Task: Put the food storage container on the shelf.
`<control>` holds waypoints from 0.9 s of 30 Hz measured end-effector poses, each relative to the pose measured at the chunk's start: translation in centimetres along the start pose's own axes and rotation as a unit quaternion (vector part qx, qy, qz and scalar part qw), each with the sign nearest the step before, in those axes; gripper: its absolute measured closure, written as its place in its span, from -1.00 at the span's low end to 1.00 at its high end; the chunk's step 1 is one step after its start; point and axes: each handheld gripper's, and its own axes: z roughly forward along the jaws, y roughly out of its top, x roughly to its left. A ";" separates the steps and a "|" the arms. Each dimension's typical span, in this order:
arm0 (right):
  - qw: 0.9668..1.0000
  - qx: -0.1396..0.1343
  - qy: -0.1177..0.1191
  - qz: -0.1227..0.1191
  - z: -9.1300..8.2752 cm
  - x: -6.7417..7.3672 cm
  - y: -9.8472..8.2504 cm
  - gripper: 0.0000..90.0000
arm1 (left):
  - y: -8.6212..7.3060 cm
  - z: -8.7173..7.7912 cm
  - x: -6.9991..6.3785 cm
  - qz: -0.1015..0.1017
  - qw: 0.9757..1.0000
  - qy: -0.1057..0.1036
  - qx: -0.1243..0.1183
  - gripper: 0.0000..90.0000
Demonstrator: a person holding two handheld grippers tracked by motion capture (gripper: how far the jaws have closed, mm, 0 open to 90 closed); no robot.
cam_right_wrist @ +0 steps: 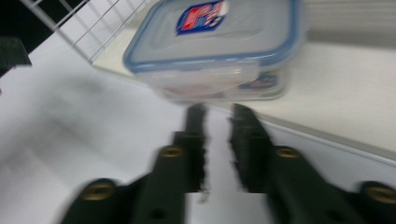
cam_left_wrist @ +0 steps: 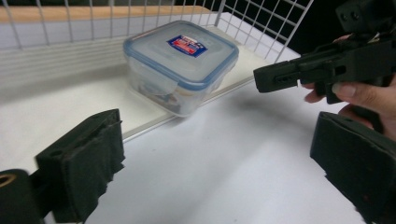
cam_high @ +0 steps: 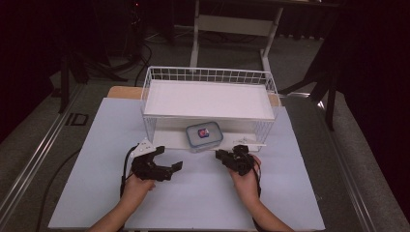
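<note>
Box (cam_high: 204,135) is sitting at the front edge of the rack (cam_high: 208,99) shelf, straight ahead of the nearly closed, empty right tongs (cam_high: 223,155), which are nearer than the wide-open, empty left tongs (cam_high: 169,157).

A: What's inside the container (cam_left_wrist: 180,65)? Frosted walls, can't make it out.
B: Same here. Label (cam_right_wrist: 201,16) print is too blurred to read, and the lid is cut off at the top edge.
A: Right gripper (cam_right_wrist: 217,116) jaws are smeared too, with a narrow gap between them.
B: Left gripper (cam_left_wrist: 224,163) jaws clipped at the bottom edge.
</note>
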 end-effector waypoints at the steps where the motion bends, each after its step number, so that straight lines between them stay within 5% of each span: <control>1: 1.000 0.005 -0.002 -0.009 0.2 0.2 0.0 0.98 | -0.1 0.0 -0.1 0.001 1.000 0.000 -0.002 -0.92; 4: 0.999 0.019 0.004 -0.027 1.2 1.0 -0.2 1.00 | -0.7 0.0 0.1 -0.013 1.000 -0.005 -0.013 -0.92; 10: 0.999 0.016 0.006 -0.039 2.7 2.1 -0.1 1.00 | -0.9 0.0 0.0 -0.007 1.000 -0.004 -0.014 -0.92; 27: 0.999 0.003 -0.009 -0.045 6.3 3.6 2.0 1.00 | -1.0 -0.4 0.3 -0.002 1.000 0.002 -0.023 -0.92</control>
